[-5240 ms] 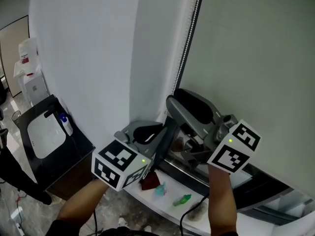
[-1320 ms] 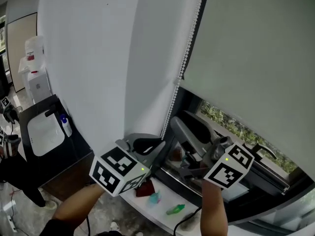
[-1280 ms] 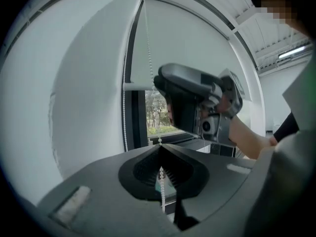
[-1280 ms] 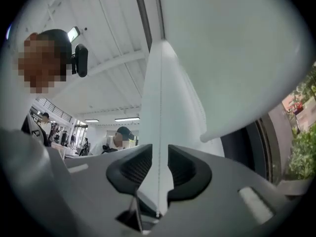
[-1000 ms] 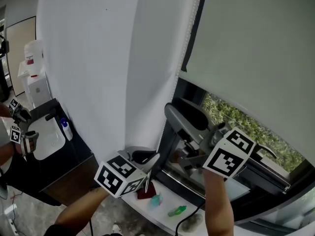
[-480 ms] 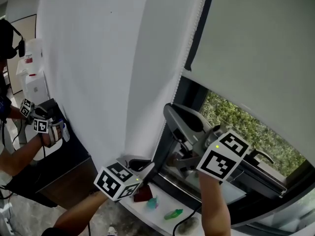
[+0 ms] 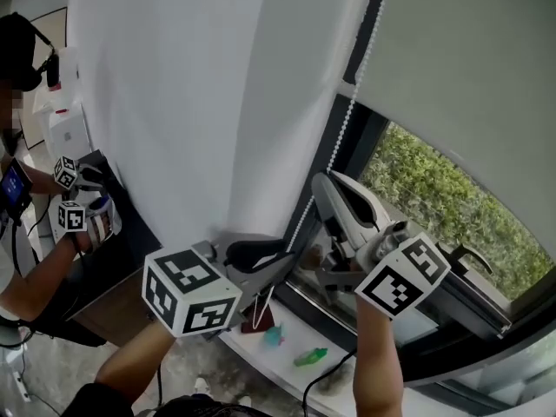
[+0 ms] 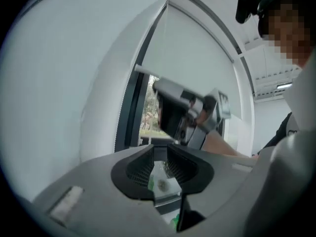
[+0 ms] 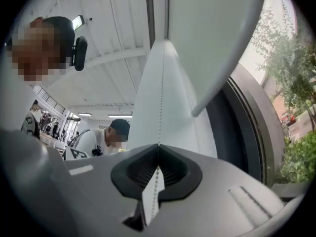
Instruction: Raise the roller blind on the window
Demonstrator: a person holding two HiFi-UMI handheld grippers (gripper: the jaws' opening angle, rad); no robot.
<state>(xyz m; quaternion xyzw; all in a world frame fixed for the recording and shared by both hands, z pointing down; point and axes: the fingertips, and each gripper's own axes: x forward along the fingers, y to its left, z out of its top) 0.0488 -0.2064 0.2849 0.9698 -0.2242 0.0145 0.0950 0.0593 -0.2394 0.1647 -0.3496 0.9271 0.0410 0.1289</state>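
Office interior at a window bay: smooth matt white wall panel on the left, dark metal window frame beside it, green leafy hedge beyond the glass. Glossy white window sill below, bearing a small dark red object, a turquoise piece and a green piece, all too small to identify. Pale grey fabric roller blind partly raised, straight lower edge slanting across the upper right of the head view, glass exposed underneath. White beaded pull chain hanging along the frame, between blind and wall, down to the grippers. Right gripper, grey moulded plastic with ribbed black pads, held higher than the other, jaws closing and pinched on the chain, beads running straight through the pads in the right gripper view. Left gripper, same build, lower and near the sill, just beside the chain's lower run, jaws opening, pads apart, only the sill visible through the gap. White cubes printed with black square markers at the rear of both grippers. Second person in a dark cap at far left, beside a black counter. White ceiling with strip lights in the right gripper view.
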